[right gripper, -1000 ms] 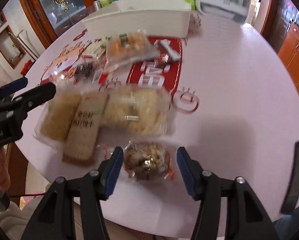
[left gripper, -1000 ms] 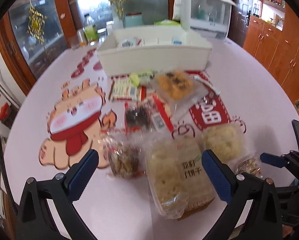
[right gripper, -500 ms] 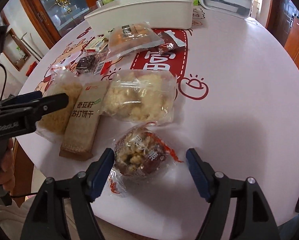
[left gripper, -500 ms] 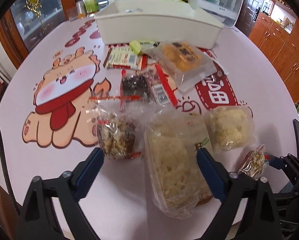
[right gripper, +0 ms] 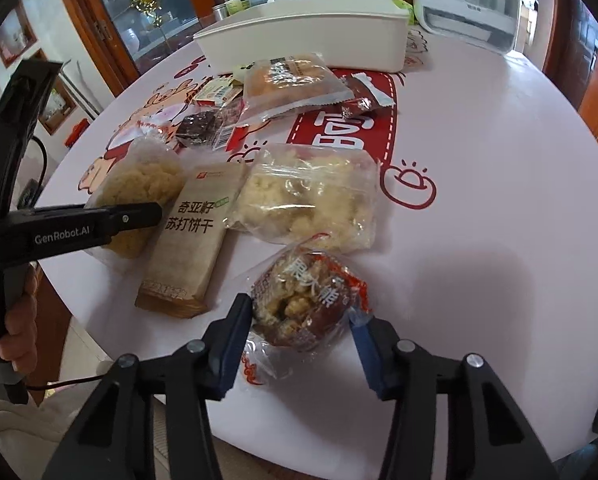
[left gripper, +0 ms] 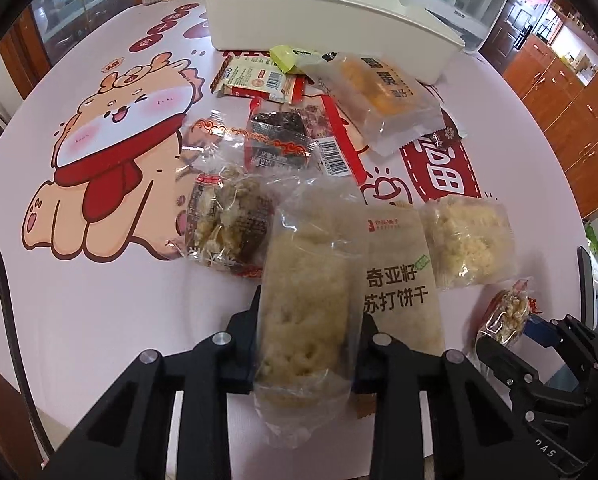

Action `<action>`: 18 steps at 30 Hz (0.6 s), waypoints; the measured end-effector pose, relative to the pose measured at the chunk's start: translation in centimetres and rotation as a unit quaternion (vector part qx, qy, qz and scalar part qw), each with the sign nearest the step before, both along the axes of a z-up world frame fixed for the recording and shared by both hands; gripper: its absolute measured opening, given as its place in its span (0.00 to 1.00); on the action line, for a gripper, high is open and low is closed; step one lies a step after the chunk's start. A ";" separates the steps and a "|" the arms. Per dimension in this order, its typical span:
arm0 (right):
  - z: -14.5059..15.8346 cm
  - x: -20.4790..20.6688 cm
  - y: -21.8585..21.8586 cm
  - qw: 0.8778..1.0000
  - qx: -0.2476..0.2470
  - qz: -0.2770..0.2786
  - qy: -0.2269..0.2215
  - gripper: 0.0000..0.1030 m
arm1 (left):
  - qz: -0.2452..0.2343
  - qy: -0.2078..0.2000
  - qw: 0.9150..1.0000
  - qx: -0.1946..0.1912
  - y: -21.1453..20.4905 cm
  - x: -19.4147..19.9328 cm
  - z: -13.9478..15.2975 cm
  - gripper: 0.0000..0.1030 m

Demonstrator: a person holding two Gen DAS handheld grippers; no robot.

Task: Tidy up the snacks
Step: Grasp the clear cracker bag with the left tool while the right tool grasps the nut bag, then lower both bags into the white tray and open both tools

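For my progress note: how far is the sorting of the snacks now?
Done: nothing visible; the inside of the white bin is hidden. In hand: left gripper is shut on the pale crisp pack, right gripper on the red-wrapped nut snack. Remaining: the cracker pack, the crumbly bag, the orange cake pack and small packets lie on the table.

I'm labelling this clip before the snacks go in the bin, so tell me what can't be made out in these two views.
- White bin: its inside is hidden by its near wall in both views.
- Green packet: mostly covered by the orange cake packet, left view.
- Left tongs: pads hidden behind the puffed rice bar.
- Barcoded packets: print too small, right view.
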State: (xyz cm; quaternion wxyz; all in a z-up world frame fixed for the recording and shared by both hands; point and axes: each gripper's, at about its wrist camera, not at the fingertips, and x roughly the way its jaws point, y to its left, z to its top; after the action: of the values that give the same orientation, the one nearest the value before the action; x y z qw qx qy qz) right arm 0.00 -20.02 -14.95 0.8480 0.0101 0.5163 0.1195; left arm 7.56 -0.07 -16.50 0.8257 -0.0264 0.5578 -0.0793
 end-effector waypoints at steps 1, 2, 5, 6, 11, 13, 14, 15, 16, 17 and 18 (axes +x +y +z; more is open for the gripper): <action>0.1 0.0 0.1 1.000 -0.004 0.001 -0.002 0.48 | 0.000 -0.005 1.000 0.002 0.0 -0.1 0.2 0.28; 0.1 0.0 0.3 1.000 -0.009 0.002 -0.004 0.48 | -0.002 -0.012 1.000 0.005 -0.1 -0.2 0.4 0.28; 0.5 0.1 0.6 1.000 -0.020 0.007 -0.012 0.47 | -0.009 -0.047 0.999 0.023 -0.4 -0.6 1.9 0.28; 0.8 0.1 0.7 1.000 -0.023 0.008 -0.017 0.47 | -0.011 -0.057 0.998 0.029 -0.5 -0.7 2.4 0.28; 3.2 0.7 0.7 0.999 -0.010 0.008 -0.043 0.47 | -0.020 -0.109 0.992 0.052 -0.9 -0.8 5.3 0.28; 4.4 1.3 0.6 0.999 0.000 0.009 -0.053 0.47 | -0.023 -0.111 0.993 0.042 -0.8 -0.3 6.3 0.28; 5.2 1.5 0.6 0.998 0.003 0.010 -0.060 0.47 | -0.024 -0.110 0.993 0.035 -0.8 -0.1 6.8 0.28; 5.8 1.8 0.7 0.998 0.004 0.012 -0.066 0.47 | -0.026 -0.111 0.993 0.028 -0.8 0.2 7.3 0.28; 6.5 2.1 0.8 0.997 0.004 0.014 -0.073 0.47 | -0.027 -0.115 0.993 0.025 -0.8 0.5 8.1 0.28; 7.2 2.5 0.8 0.997 0.005 0.015 -0.080 0.47 | -0.028 -0.121 0.992 0.026 -0.8 0.7 8.7 0.28; 7.9 2.9 0.8 0.996 0.007 0.015 -0.086 0.47 | -0.029 -0.132 0.990 0.030 -0.8 1.1 9.7 0.28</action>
State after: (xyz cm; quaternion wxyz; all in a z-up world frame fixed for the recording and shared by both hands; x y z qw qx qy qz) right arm 2.93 -19.20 -7.03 0.8872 -0.0022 0.4411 0.1357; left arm 8.67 -0.89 -6.80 0.8900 0.0252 0.4465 -0.0887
